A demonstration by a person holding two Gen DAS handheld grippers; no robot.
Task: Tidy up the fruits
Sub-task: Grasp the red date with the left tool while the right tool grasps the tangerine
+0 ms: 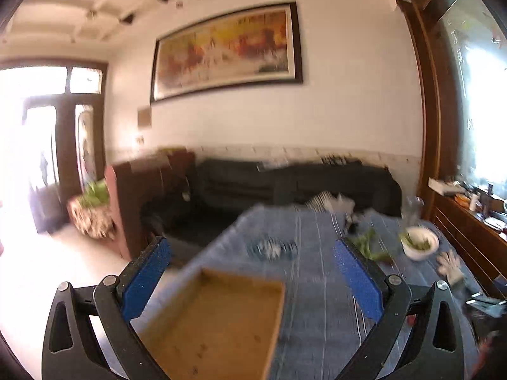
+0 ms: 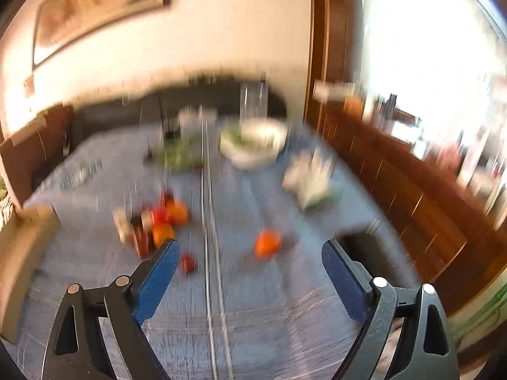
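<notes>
My left gripper (image 1: pixel 250 243) is open with nothing between its blue pads, hovering above the table. Below it lies an empty brown wooden tray (image 1: pixel 215 323) on the blue cloth. In the blurred right wrist view my right gripper (image 2: pixel 250 245) is also open and holds nothing. One orange (image 2: pixel 267 243) lies alone on the cloth just beyond it. A cluster of oranges and red fruit (image 2: pixel 164 218) sits by the left fingertip, with a small red fruit (image 2: pixel 188 262) nearer. The tray (image 2: pixel 22 253) shows at the left edge.
A white bowl (image 2: pixel 253 145) with greens, loose greens (image 2: pixel 180 155), a glass (image 2: pixel 253 99) and a white glove-like thing (image 2: pixel 312 180) lie at the table's far end. A wooden sideboard (image 2: pixel 412 190) runs along the right. A dark sofa (image 1: pixel 285 186) stands behind the table.
</notes>
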